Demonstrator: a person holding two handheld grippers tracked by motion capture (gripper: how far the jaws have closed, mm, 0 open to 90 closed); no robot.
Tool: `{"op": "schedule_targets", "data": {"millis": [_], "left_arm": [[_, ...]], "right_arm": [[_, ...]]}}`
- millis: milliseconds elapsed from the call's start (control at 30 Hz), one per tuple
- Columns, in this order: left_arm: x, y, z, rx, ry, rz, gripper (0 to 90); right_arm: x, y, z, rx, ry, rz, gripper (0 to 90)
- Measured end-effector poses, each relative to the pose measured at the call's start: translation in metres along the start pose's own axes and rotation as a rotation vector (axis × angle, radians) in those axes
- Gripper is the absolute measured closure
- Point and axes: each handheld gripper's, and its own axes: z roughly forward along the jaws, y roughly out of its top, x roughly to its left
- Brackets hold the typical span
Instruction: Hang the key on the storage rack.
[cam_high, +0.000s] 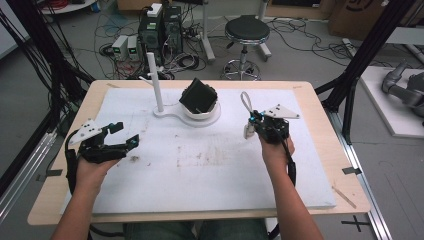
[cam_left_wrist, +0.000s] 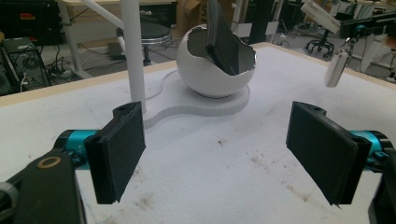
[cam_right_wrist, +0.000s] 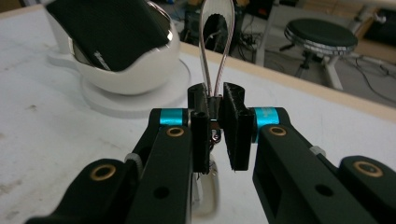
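Your right hand-held gripper (cam_high: 253, 121) is raised above the worktop (cam_high: 210, 155), clenched on a looped strap (cam_right_wrist: 214, 44) whose white tag (cam_high: 248, 131) dangles below. Your left hand-held gripper (cam_high: 126, 135) rests low, jaws released.

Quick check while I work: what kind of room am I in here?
Most likely a robotics lab or workshop. Computer towers and tangled cables sit on the floor behind the table, a round stool stands nearby, and a grey robot arm lies at right.
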Motion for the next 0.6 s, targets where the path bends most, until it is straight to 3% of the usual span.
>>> {"op": "schedule_targets", "data": {"millis": [233, 600], "left_arm": [[0.003, 0.000, -0.004, -0.010, 0.013, -0.009, 19.5], [0.004, 0.001, -0.009, -0.018, 0.007, -0.008, 19.5]], "right_arm": [[0.024, 0.021, -0.003, -0.055, 0.047, -0.056, 83.3], [0.053, 0.046, 0.004, -0.094, 0.105, -0.100, 83.3]]}}
